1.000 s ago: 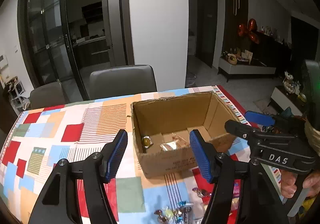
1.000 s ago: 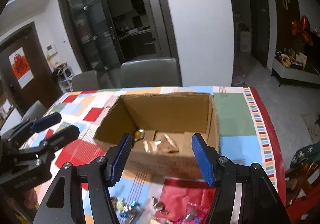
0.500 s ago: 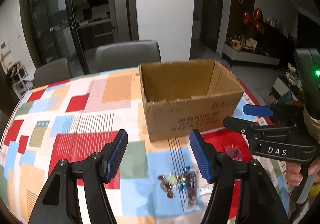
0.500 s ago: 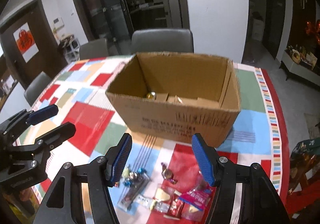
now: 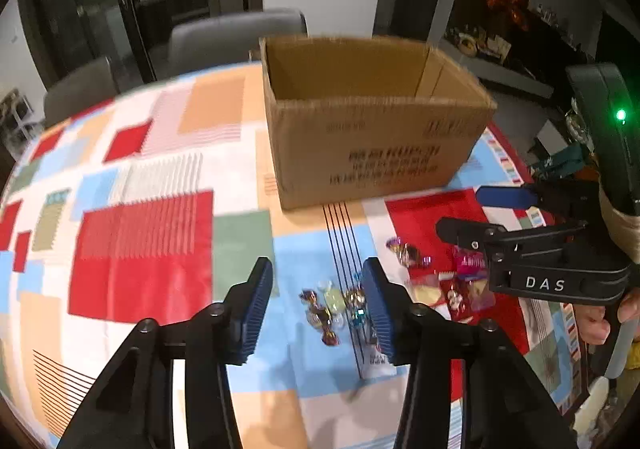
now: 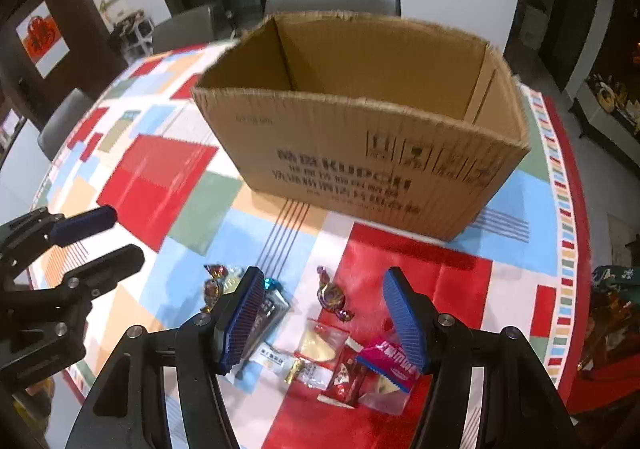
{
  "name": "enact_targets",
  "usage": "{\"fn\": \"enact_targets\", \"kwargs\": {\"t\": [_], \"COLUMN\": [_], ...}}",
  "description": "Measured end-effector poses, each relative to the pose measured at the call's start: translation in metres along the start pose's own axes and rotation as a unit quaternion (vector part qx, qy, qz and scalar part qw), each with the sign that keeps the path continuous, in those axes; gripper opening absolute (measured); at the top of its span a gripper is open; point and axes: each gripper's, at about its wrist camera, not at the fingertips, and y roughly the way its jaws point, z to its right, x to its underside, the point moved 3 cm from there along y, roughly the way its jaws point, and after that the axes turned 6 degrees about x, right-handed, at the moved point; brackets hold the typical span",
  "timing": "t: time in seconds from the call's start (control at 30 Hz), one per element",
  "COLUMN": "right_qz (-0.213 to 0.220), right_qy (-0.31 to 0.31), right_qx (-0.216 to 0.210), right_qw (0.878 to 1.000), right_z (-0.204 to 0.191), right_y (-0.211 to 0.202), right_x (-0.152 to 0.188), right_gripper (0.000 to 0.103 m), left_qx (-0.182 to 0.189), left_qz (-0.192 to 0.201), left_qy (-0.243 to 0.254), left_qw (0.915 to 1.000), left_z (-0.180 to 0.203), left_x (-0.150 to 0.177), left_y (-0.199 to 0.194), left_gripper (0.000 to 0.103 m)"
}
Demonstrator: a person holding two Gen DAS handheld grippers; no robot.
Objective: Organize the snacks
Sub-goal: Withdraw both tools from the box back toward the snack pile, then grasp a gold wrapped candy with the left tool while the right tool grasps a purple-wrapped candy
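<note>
While both hover low over sweets point(image 6: 320, 345) | left tongs point(image 5: 318, 301) wide | right tongs point(image 6: 324, 319) wide, empty

Open upright cardboard box point(image 6: 360, 153); loose wrapped snacks point(image 6: 320, 345) scattered on tablecloth just before it.

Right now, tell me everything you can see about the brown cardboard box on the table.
The brown corrugated cardboard box stands upright on the patchwork tablecloth, its top open with no flaps showing. Dark printed text and symbols mark the side facing the cameras; they are too blurred to read. Its inner walls are plain, and its floor is hidden from both views. Nothing touches it but the cloth: the wrapped candies lie apart in front of it, and both grippers are short of it.
</note>
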Motion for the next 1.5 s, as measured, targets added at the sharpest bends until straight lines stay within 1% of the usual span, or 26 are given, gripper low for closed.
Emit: {"fn": "enact_targets", "kwargs": {"t": [0.07, 0.17, 0.23, 0.3, 0.47, 0.53, 0.63, 0.7, 0.77, 0.93, 1.03, 1.2, 1.33, 1.5], "right_qz": [-0.015, -0.034, -0.046, -0.058, -0.078, -0.087, -0.098, -0.106, -0.116, -0.124, -0.13, -0.134, -0.13, -0.125], "right_qy": [-0.003, -0.006, -0.003, 0.0, 0.001, 0.002, 0.007, 0.011, 0.016, 0.018, 0.018, 0.017, 0.012, -0.003], "right_qx": [0.0, -0.001, -0.003, -0.008, -0.007, -0.006, -0.007, -0.007, -0.012, -0.01, -0.01, -0.005, 0.0, 0.011], "right_qw": [1.0, 0.999, 0.999, 0.998, 0.997, 0.996, 0.995, 0.994, 0.993, 0.992, 0.991, 0.991, 0.991, 0.992], "right_z": [0.0, -0.002, -0.001, -0.002, -0.002, -0.002, 0.0, 0.001, 0.001, 0.0, -0.001, -0.003, -0.011, -0.024], "right_y": [0.008, 0.019, 0.028, 0.036, 0.053, 0.06, 0.07, 0.077, 0.084, 0.094, 0.1, 0.108, 0.109, 0.11], "right_x": [0.002, 0.004, 0.006, 0.007, 0.01, 0.012, 0.013, 0.015, 0.017, 0.02, 0.021, 0.022, 0.021, 0.019], "right_gripper": [0.063, 0.062, 0.062, 0.058, 0.057, 0.054, 0.053, 0.049, 0.049, 0.048, 0.044, 0.044, 0.041, 0.025], "left_qx": [0.004, 0.011, 0.019, 0.026, 0.033, 0.038, 0.045, 0.048, 0.05, 0.05, 0.052, 0.051, 0.054, 0.055], "left_qz": [-0.018, -0.035, -0.045, -0.057, -0.084, -0.095, -0.109, -0.119, -0.125, -0.139, -0.146, -0.15, -0.152, -0.15], "left_qy": [-0.006, -0.018, -0.026, -0.033, -0.043, -0.048, -0.057, -0.063, -0.067, -0.077, -0.082, -0.087, -0.093, -0.092], "left_qw": [0.9998, 0.9992, 0.9985, 0.9975, 0.995, 0.9936, 0.9913, 0.9897, 0.9886, 0.986, 0.9845, 0.9834, 0.9825, 0.9829], "left_z": [-0.002, -0.007, -0.009, -0.011, -0.014, -0.015, -0.017, -0.018, -0.019, -0.022, -0.024, -0.027, -0.029, -0.03], "left_x": [0.005, 0.01, 0.013, 0.016, 0.023, 0.026, 0.03, 0.032, 0.034, 0.039, 0.041, 0.041, 0.04, 0.04], "left_y": [0.01, 0.021, 0.027, 0.034, 0.052, 0.057, 0.066, 0.072, 0.076, 0.088, 0.094, 0.102, 0.106, 0.107], "left_gripper": [0.042, 0.039, 0.036, 0.035, 0.032, 0.031, 0.029, 0.027, 0.027, 0.026, 0.025, 0.024, 0.023, 0.022]}}
